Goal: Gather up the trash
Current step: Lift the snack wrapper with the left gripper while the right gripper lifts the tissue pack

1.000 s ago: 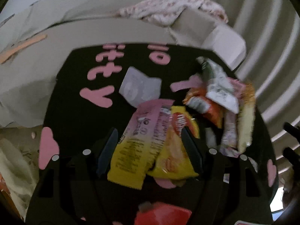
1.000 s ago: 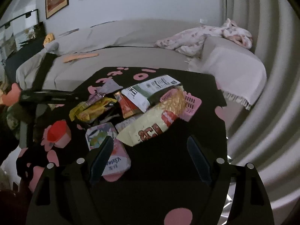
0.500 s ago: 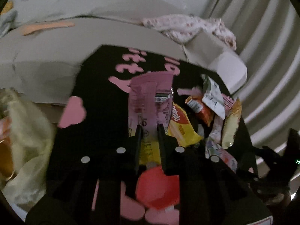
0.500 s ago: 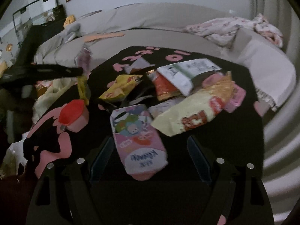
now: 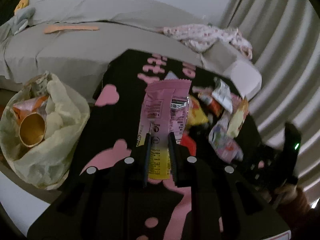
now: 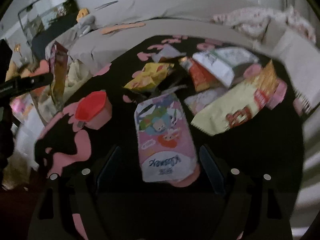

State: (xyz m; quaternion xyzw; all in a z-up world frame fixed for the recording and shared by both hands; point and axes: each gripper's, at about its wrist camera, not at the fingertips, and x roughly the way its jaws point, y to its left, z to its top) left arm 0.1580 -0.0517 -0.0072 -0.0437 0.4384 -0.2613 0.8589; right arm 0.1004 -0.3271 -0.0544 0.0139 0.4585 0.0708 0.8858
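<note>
My left gripper (image 5: pixel 159 138) is shut on a pink and yellow snack wrapper (image 5: pixel 166 108) and holds it up above the black table with pink shapes (image 5: pixel 112 120). The same wrapper (image 6: pixel 59 70) shows in the right wrist view, at the far left. My right gripper (image 6: pixel 160 160) is open, its fingers on either side of a pink tissue pack (image 6: pixel 164 138) that lies on the table. A pale trash bag (image 5: pixel 43 124) with a cardboard tube in it stands left of the table.
Several wrappers lie on the table: a yellow one (image 6: pixel 150 76), a red one (image 6: pixel 202 76), a white pouch (image 6: pixel 224 62), a cream packet (image 6: pixel 234 108). A red cup (image 6: pixel 93 108) stands at the left. A grey sofa (image 5: pixel 80 40) lies behind, curtains on the right.
My left gripper closed on the pink and yellow wrapper, lifted it and swung left, bringing the trash bag into view. My right gripper moved in around the tissue pack.
</note>
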